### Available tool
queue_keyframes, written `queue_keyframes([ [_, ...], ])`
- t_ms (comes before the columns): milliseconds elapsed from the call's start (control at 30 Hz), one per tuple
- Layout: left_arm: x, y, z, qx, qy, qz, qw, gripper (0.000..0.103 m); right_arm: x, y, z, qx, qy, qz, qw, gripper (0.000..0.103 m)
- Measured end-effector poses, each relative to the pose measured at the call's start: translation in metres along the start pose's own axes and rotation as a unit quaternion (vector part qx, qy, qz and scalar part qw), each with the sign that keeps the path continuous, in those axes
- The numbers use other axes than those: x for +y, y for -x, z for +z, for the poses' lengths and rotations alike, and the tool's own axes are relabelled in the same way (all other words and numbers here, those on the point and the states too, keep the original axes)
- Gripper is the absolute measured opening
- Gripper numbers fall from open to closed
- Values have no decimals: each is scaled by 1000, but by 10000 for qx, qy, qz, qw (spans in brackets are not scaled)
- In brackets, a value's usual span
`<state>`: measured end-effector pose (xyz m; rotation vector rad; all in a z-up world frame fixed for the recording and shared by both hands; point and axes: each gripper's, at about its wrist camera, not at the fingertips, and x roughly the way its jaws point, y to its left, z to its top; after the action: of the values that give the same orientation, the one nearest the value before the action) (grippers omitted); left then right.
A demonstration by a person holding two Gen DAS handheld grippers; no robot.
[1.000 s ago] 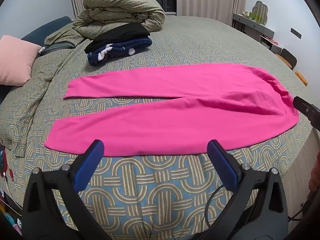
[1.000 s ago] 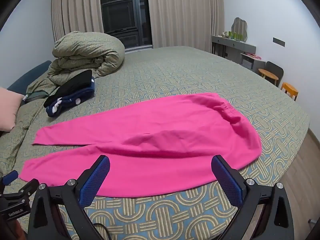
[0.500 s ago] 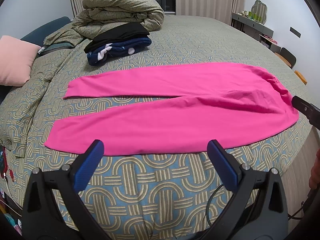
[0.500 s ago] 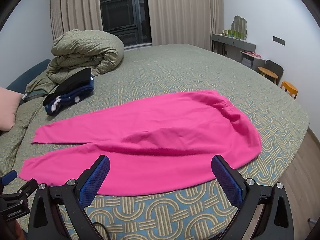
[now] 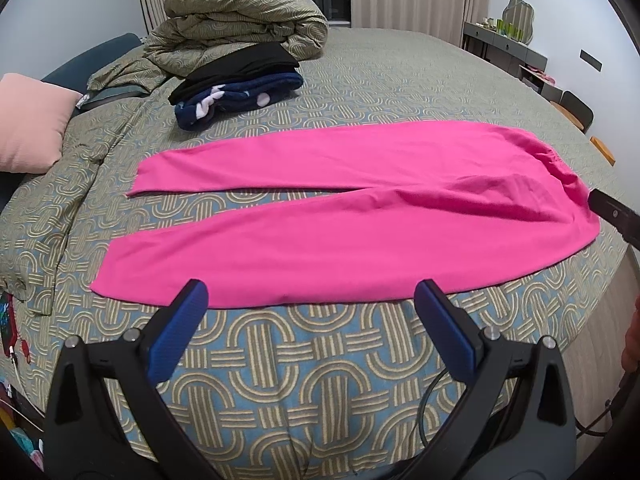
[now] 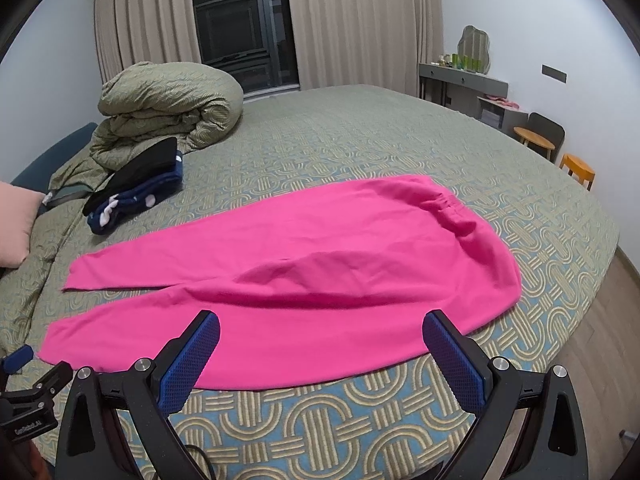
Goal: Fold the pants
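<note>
On the patterned bedspread of the bed (image 5: 400, 80), the pink pants (image 5: 360, 216) lie spread flat and unfolded, both legs running out to the left with a narrow wedge of bedspread showing between them, and the elastic waistband bunched at the right near the bed's edge. A raised ridge of fabric sits at the crotch (image 6: 320, 272), clear in the right wrist view.

The step in hand looks like the first fold, one leg laid over the other. To do it well, the near long edge should be taken at two well-separated points, the cuff end and the waist end, so that the fabric lifts as one straight line rather than sagging in the middle. Carrying that edge over to meet the far leg's outer edge, cuffs matched to cuffs, should keep the fold square. The crotch ridge will likely trap a crease unless it is smoothed or pulled taut first.

Left claw (image 5: 312, 312): fingers spread wide, holding nothing, hovering just short of the near leg's hem without touching it. Right claw (image 6: 320, 340): equally wide apart and empty, poised over the near edge toward the waist.

Beyond the pants, apart from them, lie folded dark clothes (image 5: 240, 92) and a rolled duvet (image 5: 240, 20).
</note>
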<state>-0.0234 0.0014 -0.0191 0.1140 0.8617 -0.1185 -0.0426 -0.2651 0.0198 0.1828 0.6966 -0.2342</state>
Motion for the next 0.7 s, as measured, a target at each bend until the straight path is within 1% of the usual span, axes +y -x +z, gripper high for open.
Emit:
queue_keyframes([
  [200,1,-1,-2,36,39,1,10000,103,-13,-1,-2,28,-145,11,9999,103],
  [367,2,-1,-3,63,41,6,10000,103,-25,-4,-4,12,-277,-61,9996,103],
  [467,2,-3,-5,100,59,8,9999,103,-32,-7,-6,173,-343,-147,9992,103],
  [533,2,-4,-6,134,64,11,9999,103,-37,-9,-8,144,-373,-164,9991,103],
  [633,3,-6,-8,173,75,10,9998,103,-42,-12,-11,299,-407,-259,9984,103],
  [700,3,-8,-8,207,94,3,9997,103,-44,-15,-14,403,-456,-242,9979,103],
])
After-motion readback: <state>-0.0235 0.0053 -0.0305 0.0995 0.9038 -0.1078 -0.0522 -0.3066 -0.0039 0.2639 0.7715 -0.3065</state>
